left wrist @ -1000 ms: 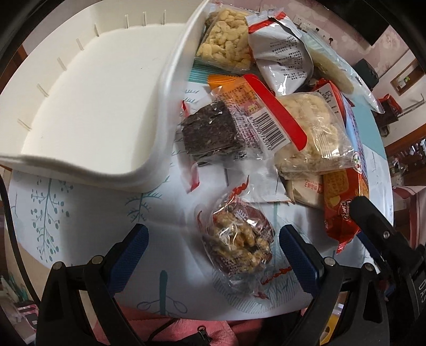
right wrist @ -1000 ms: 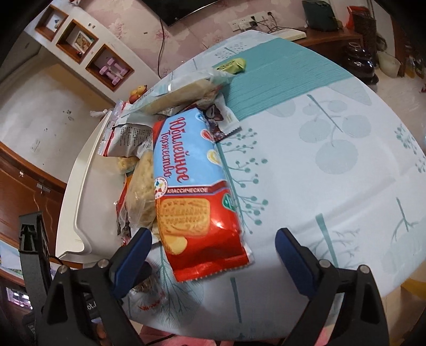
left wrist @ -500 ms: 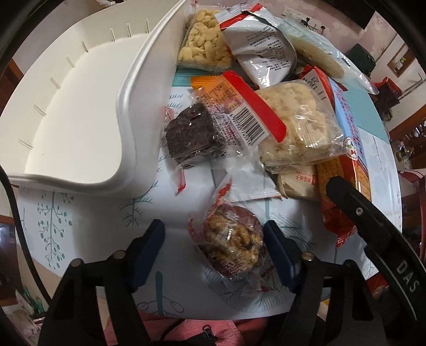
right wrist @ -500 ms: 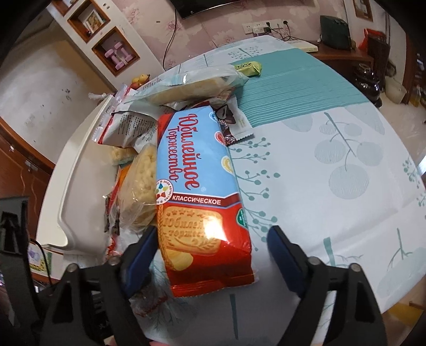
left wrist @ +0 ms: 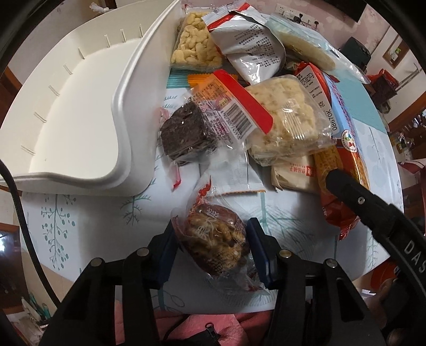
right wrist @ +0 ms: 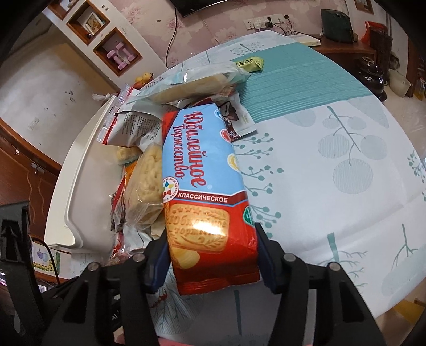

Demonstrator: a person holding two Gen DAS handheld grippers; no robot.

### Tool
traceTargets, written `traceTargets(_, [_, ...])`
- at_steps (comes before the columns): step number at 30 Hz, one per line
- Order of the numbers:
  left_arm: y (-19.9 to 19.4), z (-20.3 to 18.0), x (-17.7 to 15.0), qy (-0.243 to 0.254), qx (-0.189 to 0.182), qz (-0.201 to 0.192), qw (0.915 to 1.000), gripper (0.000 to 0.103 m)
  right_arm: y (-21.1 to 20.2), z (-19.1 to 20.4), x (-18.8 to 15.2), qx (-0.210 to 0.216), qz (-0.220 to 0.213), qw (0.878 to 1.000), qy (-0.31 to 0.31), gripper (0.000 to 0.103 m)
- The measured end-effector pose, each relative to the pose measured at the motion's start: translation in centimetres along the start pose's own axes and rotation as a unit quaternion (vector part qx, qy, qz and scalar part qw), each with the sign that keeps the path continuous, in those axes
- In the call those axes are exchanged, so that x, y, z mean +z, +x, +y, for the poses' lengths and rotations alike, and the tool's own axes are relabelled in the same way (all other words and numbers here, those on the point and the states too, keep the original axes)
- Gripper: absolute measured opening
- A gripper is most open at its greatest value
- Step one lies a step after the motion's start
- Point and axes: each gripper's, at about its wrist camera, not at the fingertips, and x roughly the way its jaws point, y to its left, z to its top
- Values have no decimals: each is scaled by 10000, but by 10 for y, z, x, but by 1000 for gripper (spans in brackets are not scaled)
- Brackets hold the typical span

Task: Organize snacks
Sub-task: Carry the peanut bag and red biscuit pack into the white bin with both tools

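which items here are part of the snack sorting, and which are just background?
Job:
white tray
nut snack pack, left gripper closing around it
biscuit pack, right gripper closing around it
dark cake pack
puffed snack bag

Lying about:
pink dumbbells on shelf
wall sockets

Both views are evenly and softly lit, bright enough to read print on the wrappers. A white glare patch sits on the glossy biscuit packet (right wrist: 210, 226), and small highlights glint on the clear nut-cake wrapper (left wrist: 213, 237). Shadows under the snacks are faint. The white tray (left wrist: 80, 106) is close to overexposed. Fisheye distortion bends the tablecloth (right wrist: 332, 159) outward, and black vignetting fills the corners. Near-field detail is sharp; far room edges look softer.
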Motion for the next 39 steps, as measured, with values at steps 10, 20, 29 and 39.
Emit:
traceTargets(10, [-2, 15, 0, 50, -154, -83, 9998, 49, -12, -14, -4, 48, 28, 9995, 313, 56])
traceTargets(20, [-44, 15, 4, 180, -334, -702, 9968, 49, -41, -21, -6, 101, -263, 9984, 481, 55])
traceTargets(29, [-97, 13, -2, 561, -618, -1474, 9856, 49, -74, -15, -3, 129, -685, 9964, 477, 54])
traceTargets(39, [-147, 37, 10, 281, -796, -2294, 9697, 49, -109, 15, 8, 260, -1235, 9920, 91, 54])
